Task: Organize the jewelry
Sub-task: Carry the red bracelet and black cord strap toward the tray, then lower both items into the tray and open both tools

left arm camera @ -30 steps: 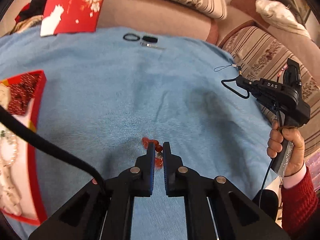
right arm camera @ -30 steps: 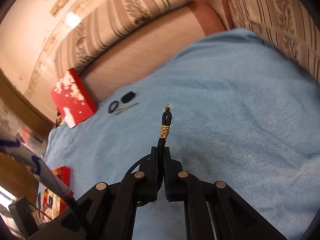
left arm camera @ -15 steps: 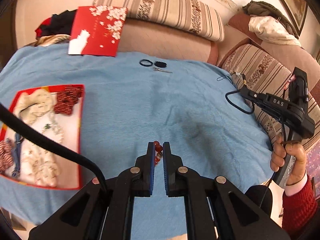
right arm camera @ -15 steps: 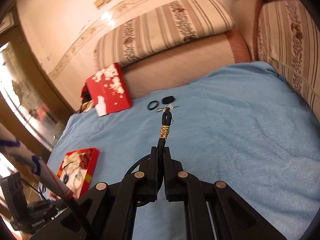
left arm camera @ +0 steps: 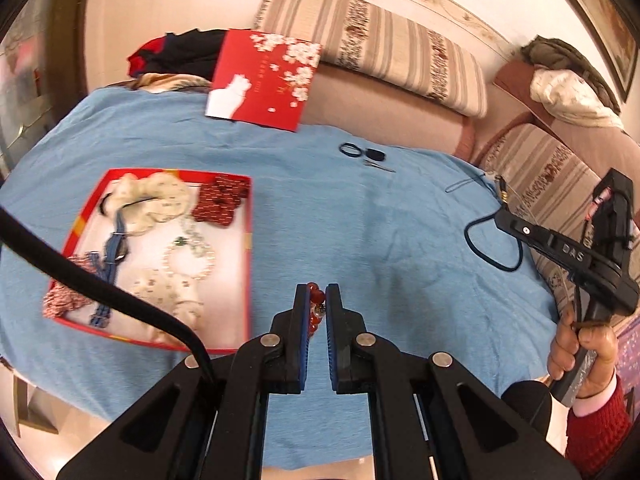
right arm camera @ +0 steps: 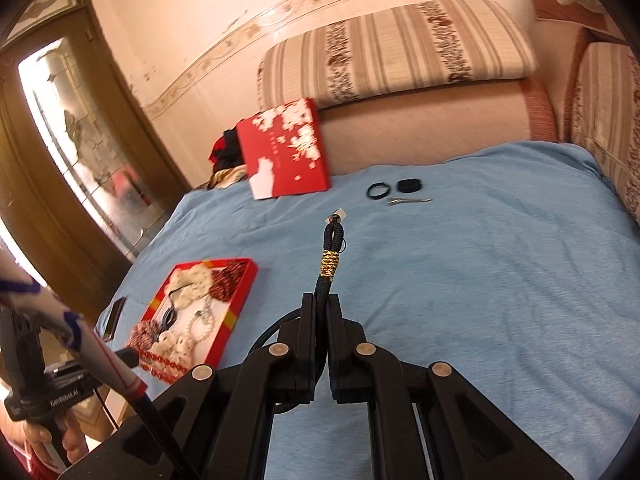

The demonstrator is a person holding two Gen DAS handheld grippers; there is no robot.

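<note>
Blue blanket (left arm camera: 360, 224) covers the surface before striped sofa cushions (left arm camera: 372, 40)

My left tongs (left arm camera: 317, 300) cover most of the red beads (left arm camera: 317, 298); only a few show between the pads. My right tongs (right arm camera: 320, 304) hide the cord's (right arm camera: 329, 258) lower run. At nine o'clock the cable (left arm camera: 80, 280) crosses the tray (left arm camera: 248, 216), hiding some pieces. The bits (right arm camera: 400, 192) at twelve o'clock are too small to name. My sleeve (left arm camera: 600, 436) is cut off at four o'clock.
</note>
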